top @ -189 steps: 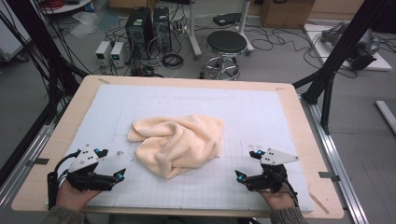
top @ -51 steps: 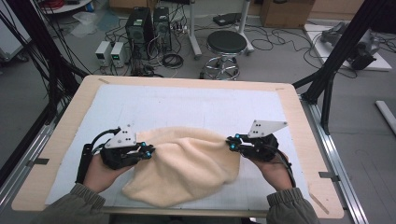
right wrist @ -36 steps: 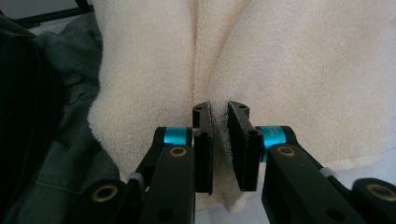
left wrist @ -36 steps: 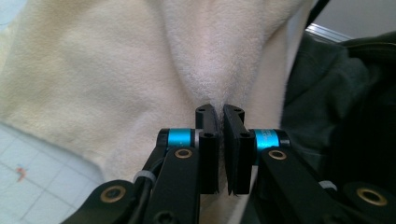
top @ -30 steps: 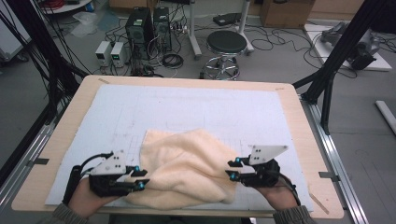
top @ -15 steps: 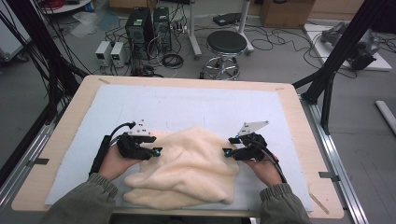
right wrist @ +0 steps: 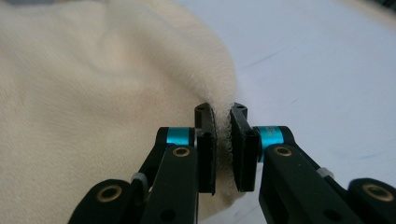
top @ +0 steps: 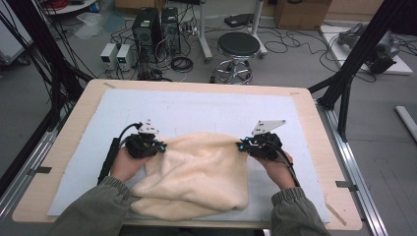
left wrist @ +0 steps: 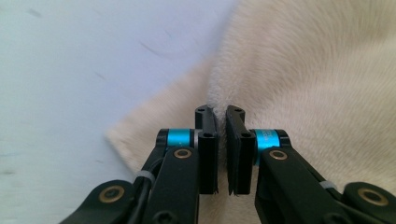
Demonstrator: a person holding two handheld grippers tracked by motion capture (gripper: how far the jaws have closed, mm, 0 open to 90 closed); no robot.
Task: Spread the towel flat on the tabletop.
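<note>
A cream fleece cloth lies doubled over on the white mat, reaching towards the near edge. My left gripper is at its far left corner and my right gripper at its far right corner. In the left gripper view the jaws have just been closing and pinch a fold of the cloth between their tips. In the right gripper view the jaws have likewise just been closing, and the cloth's fuzzy edge is squeezed between the pads.
The mat covers a wooden table whose bare rim runs around it. Past the far edge are a round stool, computer cases and cables on the floor. A black frame post slants at the right.
Both grippers have moved from near the table's front edge out to the cloth's far corners. The cloth now lies flatter and broader between them.
</note>
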